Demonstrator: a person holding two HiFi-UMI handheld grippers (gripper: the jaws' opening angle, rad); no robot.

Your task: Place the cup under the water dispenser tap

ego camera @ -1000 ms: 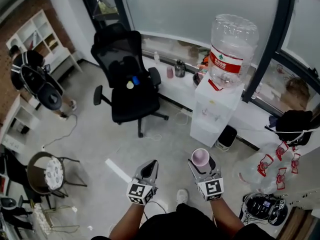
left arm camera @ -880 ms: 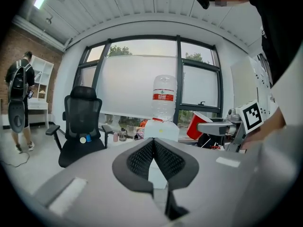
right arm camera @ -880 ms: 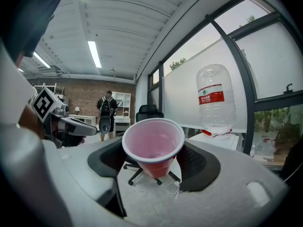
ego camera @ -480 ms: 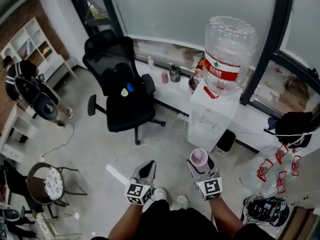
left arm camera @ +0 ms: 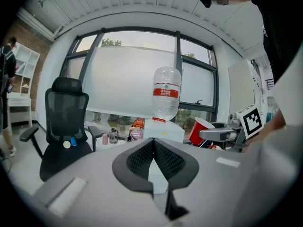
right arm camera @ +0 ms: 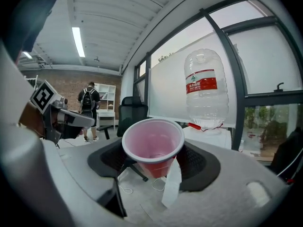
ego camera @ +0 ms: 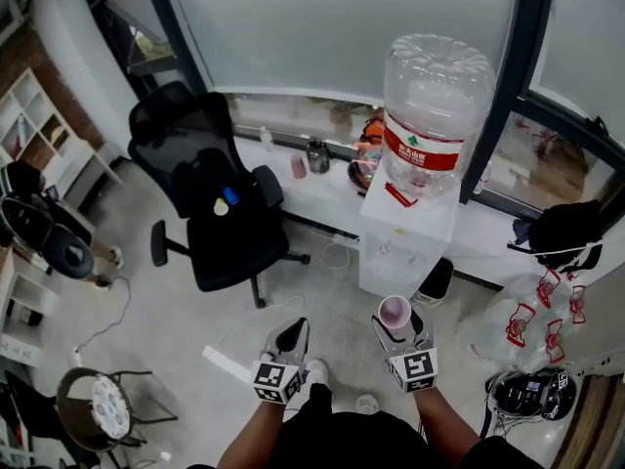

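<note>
Jaws apparently against red-walled cup (right arm camera: pixel 152 148)

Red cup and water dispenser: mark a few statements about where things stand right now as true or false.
1. The right gripper holds the red cup upright, mouth up. True.
2. A large water bottle sits upside down on top of the water dispenser. True.
3. The red cup stands under the dispenser's tap. False: it is in the right gripper, in the air and short of the dispenser.
4. The left gripper grips a second cup. False: its jaws are together with nothing between them.
5. The red cup is full of water. False: its inside looks empty.
</note>
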